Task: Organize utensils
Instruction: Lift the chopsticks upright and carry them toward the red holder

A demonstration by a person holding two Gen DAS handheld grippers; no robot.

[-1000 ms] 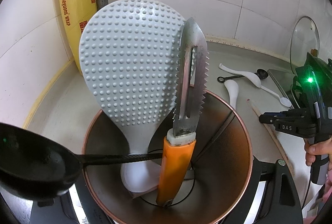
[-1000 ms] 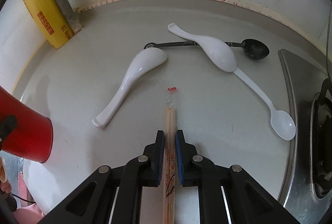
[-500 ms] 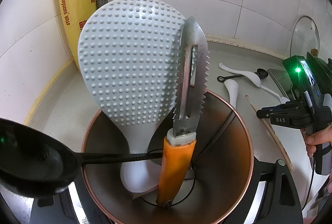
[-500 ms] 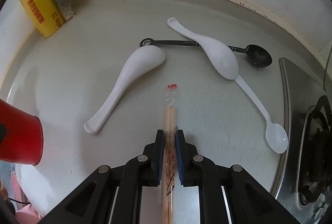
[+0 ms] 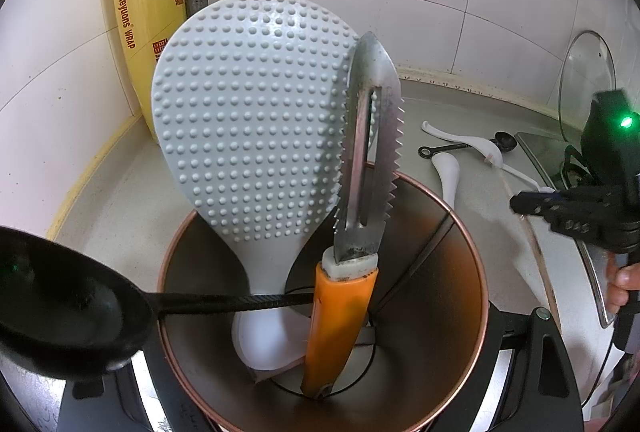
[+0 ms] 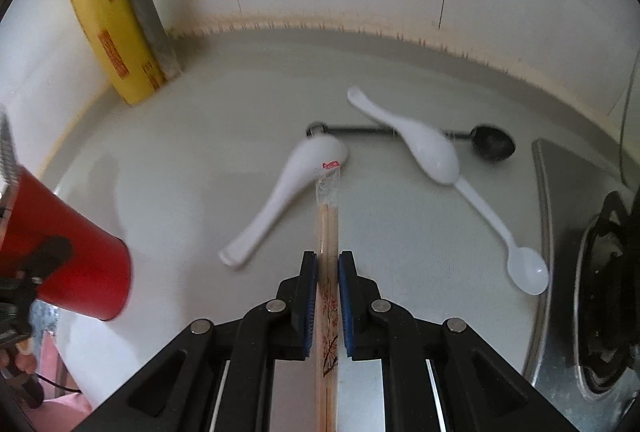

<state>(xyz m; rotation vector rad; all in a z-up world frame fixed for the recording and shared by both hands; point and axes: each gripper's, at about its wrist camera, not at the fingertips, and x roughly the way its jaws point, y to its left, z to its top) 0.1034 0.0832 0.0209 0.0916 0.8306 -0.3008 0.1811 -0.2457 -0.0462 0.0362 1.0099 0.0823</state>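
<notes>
In the left wrist view we look down into the red cup [image 5: 420,332], which fills the bottom of the picture. The left hand-held gripper [image 5: 320,408] holds it by its sides. Inside stand a gray rice paddle [image 5: 248,119], an orange-handled peeler [image 5: 340,316] and a black ladle [image 5: 68,312]. Only this view shows them all.

The right wrist view shows the cup from outside, at the left edge of the desk [image 6: 200,159]. Here the right hand-held gripper [image 6: 328,272] is squeezed narrow on wrapped chopsticks [image 6: 329,207], lifted above the desk. Beyond them, near the middle of the desk, lie two white soup spoons [image 6: 288,191] [image 6: 424,147], a thin white spoon [image 6: 516,256] and a small black spoon [image 6: 492,143]. A yellow wrap roll [image 6: 108,31] stands in the back left corner.
</notes>
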